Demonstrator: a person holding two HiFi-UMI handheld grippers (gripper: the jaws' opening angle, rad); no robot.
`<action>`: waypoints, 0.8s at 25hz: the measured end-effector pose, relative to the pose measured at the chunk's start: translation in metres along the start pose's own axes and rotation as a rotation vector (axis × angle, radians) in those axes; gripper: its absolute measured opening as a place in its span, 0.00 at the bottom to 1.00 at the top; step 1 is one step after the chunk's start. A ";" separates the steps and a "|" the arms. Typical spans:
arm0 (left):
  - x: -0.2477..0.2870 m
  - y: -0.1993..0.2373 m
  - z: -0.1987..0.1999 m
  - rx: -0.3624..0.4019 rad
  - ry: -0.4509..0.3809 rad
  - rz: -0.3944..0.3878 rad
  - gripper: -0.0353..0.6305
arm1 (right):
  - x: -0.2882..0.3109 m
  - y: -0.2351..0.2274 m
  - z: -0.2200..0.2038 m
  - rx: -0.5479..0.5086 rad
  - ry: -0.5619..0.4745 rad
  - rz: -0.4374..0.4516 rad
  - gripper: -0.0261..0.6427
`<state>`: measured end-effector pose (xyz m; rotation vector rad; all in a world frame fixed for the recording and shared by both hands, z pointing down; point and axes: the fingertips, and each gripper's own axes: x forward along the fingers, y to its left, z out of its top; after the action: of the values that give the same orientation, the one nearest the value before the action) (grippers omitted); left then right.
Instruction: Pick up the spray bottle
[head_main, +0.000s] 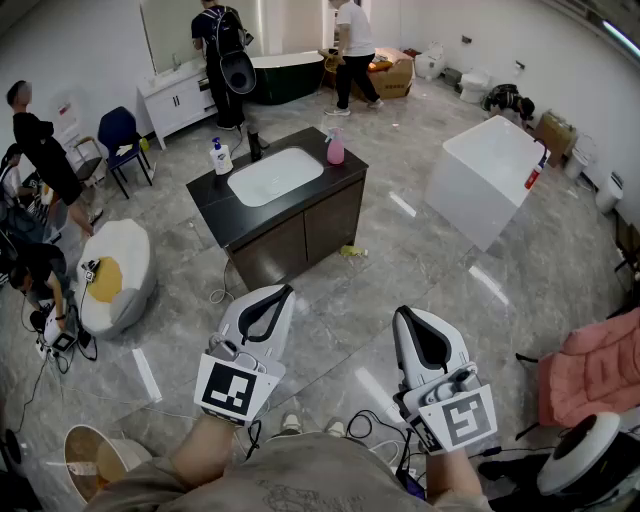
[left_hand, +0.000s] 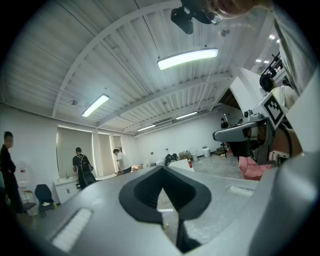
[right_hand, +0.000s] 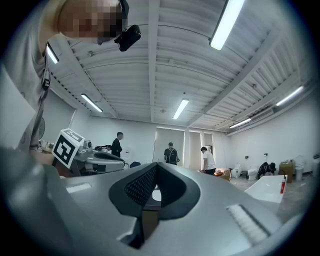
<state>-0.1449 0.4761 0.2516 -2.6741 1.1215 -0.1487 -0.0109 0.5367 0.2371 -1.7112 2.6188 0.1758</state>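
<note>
The left hand-held gripper (head_main: 281, 294) and the right hand-held gripper (head_main: 404, 314) are held level and side by side, low in front of the person carrying them. Each has its jaws closed together, with nothing between them. Both point across a bare stretch of grey marble floor (head_main: 400, 262) toward a dark counter (head_main: 213, 205) standing well apart from them in the middle of the room.

A white sink (head_main: 275, 176) is set into the countertop. The pink spray bottle (head_main: 335, 147) stands upright at the counter's far right corner, just beside the right end of the sink. A white pump bottle (head_main: 222, 157) with a blue label stands upright near the far left corner, on the other side of the sink.

To the right of the counter, a white bathtub (head_main: 487, 178) sits on the floor. Beyond the counter, two people (head_main: 224, 58) stand near the far wall, one in black and one in a white top.
</note>
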 end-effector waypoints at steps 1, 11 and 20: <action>0.000 -0.001 0.002 0.000 0.000 -0.001 0.05 | -0.001 -0.001 0.001 0.002 -0.001 -0.002 0.08; 0.008 -0.017 0.008 0.003 -0.003 -0.014 0.05 | -0.012 -0.018 0.005 0.067 -0.029 -0.001 0.08; 0.021 -0.041 -0.001 -0.005 0.028 0.010 0.05 | -0.031 -0.038 -0.006 0.075 -0.034 0.045 0.08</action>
<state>-0.1016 0.4887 0.2630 -2.6786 1.1445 -0.1819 0.0371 0.5492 0.2419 -1.6133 2.6057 0.1050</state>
